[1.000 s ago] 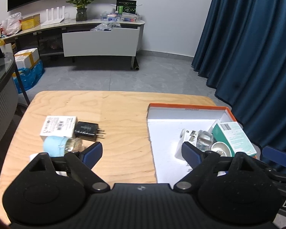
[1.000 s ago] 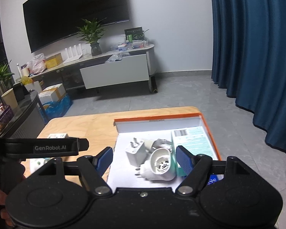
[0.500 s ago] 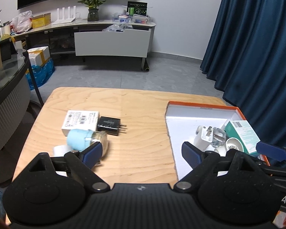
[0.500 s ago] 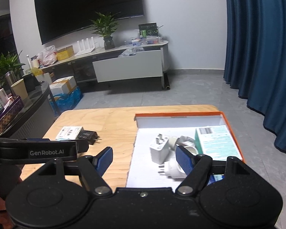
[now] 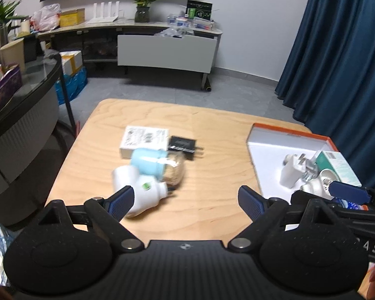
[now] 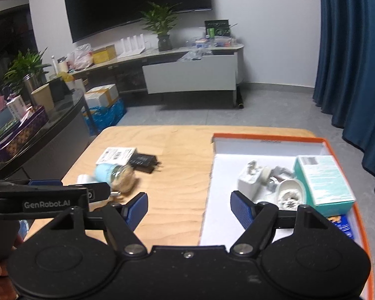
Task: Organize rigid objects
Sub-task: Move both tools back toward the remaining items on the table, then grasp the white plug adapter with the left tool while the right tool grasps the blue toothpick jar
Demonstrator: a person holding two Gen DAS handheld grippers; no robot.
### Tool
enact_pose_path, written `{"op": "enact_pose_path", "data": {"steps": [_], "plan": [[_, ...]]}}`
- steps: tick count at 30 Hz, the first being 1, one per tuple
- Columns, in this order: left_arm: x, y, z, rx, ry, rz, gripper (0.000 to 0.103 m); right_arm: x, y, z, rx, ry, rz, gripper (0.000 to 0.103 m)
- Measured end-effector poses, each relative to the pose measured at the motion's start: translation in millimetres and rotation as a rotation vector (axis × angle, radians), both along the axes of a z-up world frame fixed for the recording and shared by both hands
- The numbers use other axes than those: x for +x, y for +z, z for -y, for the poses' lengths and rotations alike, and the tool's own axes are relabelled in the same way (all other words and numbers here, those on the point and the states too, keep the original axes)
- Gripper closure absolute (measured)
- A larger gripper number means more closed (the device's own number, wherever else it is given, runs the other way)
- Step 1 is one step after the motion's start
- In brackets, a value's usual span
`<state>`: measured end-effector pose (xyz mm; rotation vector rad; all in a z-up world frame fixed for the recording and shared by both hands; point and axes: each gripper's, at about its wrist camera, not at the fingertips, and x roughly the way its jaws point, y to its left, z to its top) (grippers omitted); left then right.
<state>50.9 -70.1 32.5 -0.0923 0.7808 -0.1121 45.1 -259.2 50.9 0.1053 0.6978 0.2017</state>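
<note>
On the wooden table lie a white box, a black charger, a light blue capped jar and a white plug device. An orange-rimmed white tray holds a white adapter, a white socket part and a teal box. My left gripper is open and empty, its left finger in front of the white plug device. My right gripper is open and empty over the tray's left edge.
Dark blue curtains hang to the right. A glass-topped counter stands left of the table. A TV cabinet with clutter lines the far wall. The left gripper's body shows in the right wrist view.
Both grippers have pulled back and up from the table. The left view has swung so the loose items sit nearer its middle. Both stay open.
</note>
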Motion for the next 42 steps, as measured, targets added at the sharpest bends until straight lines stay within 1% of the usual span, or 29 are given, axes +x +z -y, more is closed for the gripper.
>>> {"op": "enact_pose_path", "data": {"steps": [7,8,11,15,17,18,21,22,24,27,31,33,34,35,37,39,42], "plan": [[-18.1,-14.3,-30.0,-0.021,0.033,0.006,0.01,-2.1,-7.9,-17.9,0.004,0.041,-0.022,0.016],[-19.2,-17.9,-33.2,-0.025,0.028,-0.001,0.008,-2.6,-8.5,-19.3,0.007,0.042,-0.025,0.016],[-19.9,-26.2,-39.9,0.004,0.034,0.001,0.004,-5.2,-10.4,-22.6,0.007,0.051,-0.028,0.016],[-9.2,-35.8,-44.7,0.02,0.041,-0.008,0.003,-4.5,-13.3,-18.9,0.011,0.041,-0.035,0.016],[-1.4,-39.3,-43.2,0.036,0.05,0.003,0.0,-3.8,-14.5,-15.6,0.018,0.032,-0.036,0.016],[2.7,-41.2,-43.5,0.032,0.066,0.002,0.0,-3.3,-15.4,-14.5,0.019,0.027,-0.037,0.016],[15.3,-46.4,-41.2,-0.022,0.107,-0.006,0.0,-2.0,-19.6,-11.4,0.019,0.021,-0.045,0.016],[18.8,-48.5,-38.5,-0.021,0.112,-0.003,0.0,-1.5,-21.0,-11.0,0.018,0.02,-0.048,0.016],[27.5,-53.1,-32.5,0.001,0.122,-0.004,0.0,-0.2,-23.4,-10.3,0.018,0.02,-0.054,0.016],[37.4,-60.0,-28.9,-0.003,0.1,-0.011,0.0,1.2,-25.3,-9.3,0.02,0.02,-0.057,0.016],[47.0,-72.0,-27.1,0.071,0.076,-0.019,0.0,5.7,-29.0,-5.7,0.028,0.012,-0.062,0.016],[47.2,-74.0,-27.8,0.103,0.064,0.013,0.0,9.4,-31.7,-5.3,0.03,0.008,-0.067,0.016],[47.9,-74.5,-28.2,0.109,0.054,0.023,0.003,10.8,-33.2,-5.6,0.03,0.008,-0.07,0.016],[46.6,-74.2,-29.0,0.113,0.043,0.037,0.012,12.3,-34.4,-6.3,0.029,0.007,-0.072,0.016],[46.1,-72.7,-29.0,0.135,0.019,0.057,0.021,14.2,-36.7,-8.2,0.027,0.009,-0.076,0.016],[43.6,-71.6,-30.9,0.133,-0.007,0.061,0.021,16.2,-38.0,-10.9,0.025,0.012,-0.079,0.016],[34.9,-68.4,-33.8,0.146,-0.011,0.083,0.022,17.5,-38.9,-16.6,0.019,0.023,-0.082,0.016]]}}
